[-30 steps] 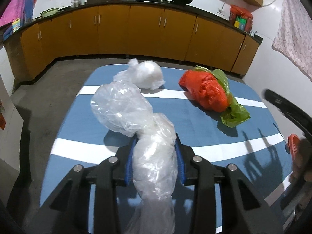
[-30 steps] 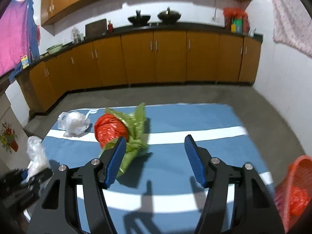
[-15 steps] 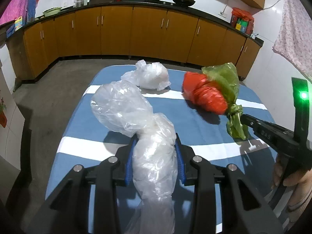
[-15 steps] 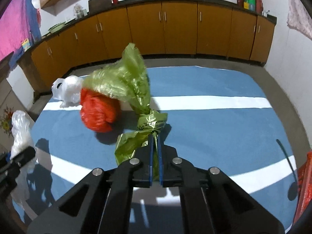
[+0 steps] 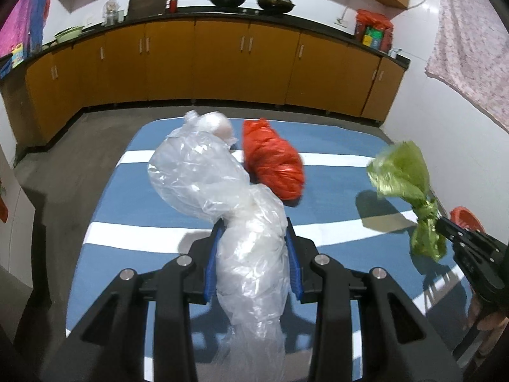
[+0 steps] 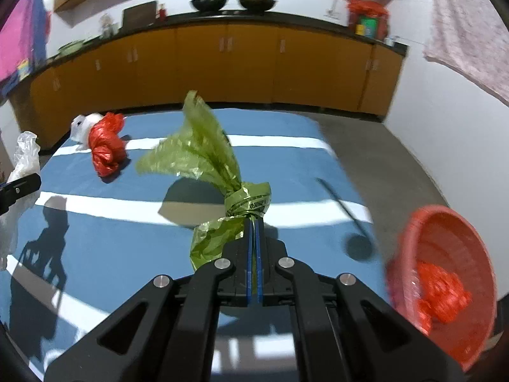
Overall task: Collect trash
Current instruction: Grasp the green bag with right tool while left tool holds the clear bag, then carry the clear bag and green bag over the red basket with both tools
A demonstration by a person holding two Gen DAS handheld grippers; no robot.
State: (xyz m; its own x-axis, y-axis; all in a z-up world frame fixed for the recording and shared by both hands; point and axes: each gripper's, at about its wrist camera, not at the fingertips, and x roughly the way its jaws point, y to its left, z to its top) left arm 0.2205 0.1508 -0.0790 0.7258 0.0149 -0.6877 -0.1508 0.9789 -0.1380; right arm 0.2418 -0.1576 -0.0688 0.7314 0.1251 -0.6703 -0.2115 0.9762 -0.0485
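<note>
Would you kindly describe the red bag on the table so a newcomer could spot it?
On the blue, white-striped table, look toward the far left corner. The red bag lies crumpled there beside a small white bag; it is the only red item on the tabletop.

My left gripper (image 5: 253, 251) is a matte black plastic fork of two angular arms with triangular cut-outs, four round silver screws across its linkage, and ribbed blue pads (image 5: 211, 264) lining the inner faces. My right gripper (image 6: 254, 222) is built the same: black arms, four silver screws, thin blue pads (image 6: 258, 254).
</note>
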